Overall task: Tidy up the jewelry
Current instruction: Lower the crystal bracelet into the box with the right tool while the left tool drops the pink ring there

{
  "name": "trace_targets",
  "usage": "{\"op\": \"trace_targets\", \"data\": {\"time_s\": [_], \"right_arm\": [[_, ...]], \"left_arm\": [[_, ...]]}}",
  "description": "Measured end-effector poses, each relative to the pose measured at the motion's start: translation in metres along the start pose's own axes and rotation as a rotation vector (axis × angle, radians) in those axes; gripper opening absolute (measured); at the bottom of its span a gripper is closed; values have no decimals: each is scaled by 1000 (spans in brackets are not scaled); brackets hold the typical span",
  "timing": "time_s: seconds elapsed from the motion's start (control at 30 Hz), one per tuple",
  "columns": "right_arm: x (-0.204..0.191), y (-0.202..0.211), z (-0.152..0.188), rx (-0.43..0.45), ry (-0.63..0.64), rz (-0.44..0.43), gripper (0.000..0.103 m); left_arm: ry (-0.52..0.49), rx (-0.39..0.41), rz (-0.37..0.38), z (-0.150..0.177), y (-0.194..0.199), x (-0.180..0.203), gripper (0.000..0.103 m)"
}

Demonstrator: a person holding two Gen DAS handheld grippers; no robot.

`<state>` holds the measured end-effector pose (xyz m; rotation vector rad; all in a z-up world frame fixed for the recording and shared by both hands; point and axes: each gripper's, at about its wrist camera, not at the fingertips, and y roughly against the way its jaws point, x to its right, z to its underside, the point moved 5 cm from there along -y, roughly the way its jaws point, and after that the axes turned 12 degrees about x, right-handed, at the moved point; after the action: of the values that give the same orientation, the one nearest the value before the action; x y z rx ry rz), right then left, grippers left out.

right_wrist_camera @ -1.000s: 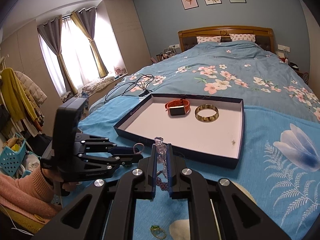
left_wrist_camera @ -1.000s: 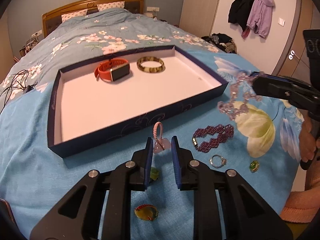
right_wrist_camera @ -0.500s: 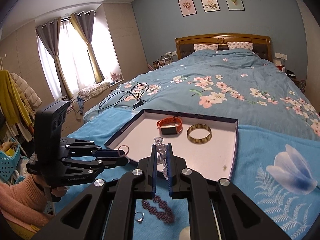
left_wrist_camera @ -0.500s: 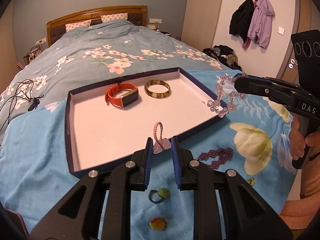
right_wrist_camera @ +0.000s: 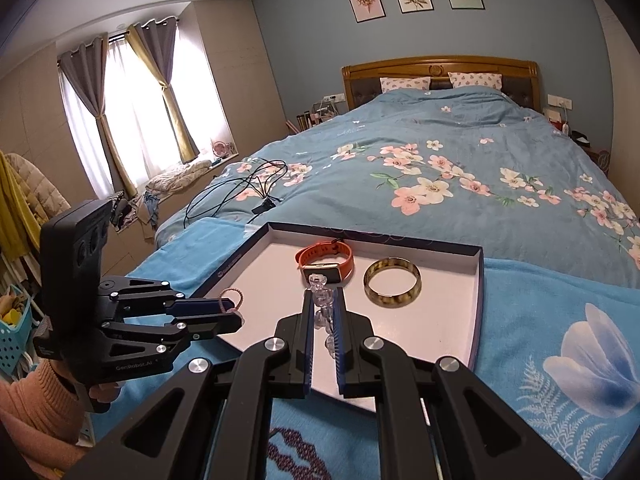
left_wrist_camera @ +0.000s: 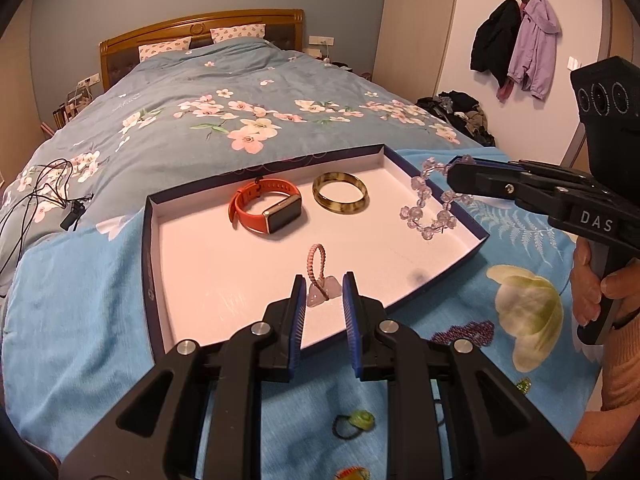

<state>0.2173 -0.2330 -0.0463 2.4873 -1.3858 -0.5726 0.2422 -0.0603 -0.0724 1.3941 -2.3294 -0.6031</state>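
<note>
- Over a navy-edged tray (left_wrist_camera: 154, 264) on a floral bedspread (left_wrist_camera: 80, 280), the left gripper (left_wrist_camera: 324, 294) pinches a pale stone charm with a pink braided loop (left_wrist_camera: 318, 262).
- The right gripper (right_wrist_camera: 323, 312) clamps a clear crystal bead bracelet (left_wrist_camera: 430, 208), dangling above the tray's right edge.
- An orange smartwatch (left_wrist_camera: 266, 210) and an amber bangle (left_wrist_camera: 340, 198) lie inside.
- A purple beaded bracelet (left_wrist_camera: 464, 330) is partly hidden behind the left gripper; small rings near the bottom edge are hard to make out.
</note>
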Motion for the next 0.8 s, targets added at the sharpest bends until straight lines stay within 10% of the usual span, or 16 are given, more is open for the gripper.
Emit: {"op": "trace_targets", "data": {"time_s": [0.8], "right_arm": [[19,-56,4,-54,63,131,7]], "left_arm": [[6,-71,-44,-8,-49,-23,19]]}}
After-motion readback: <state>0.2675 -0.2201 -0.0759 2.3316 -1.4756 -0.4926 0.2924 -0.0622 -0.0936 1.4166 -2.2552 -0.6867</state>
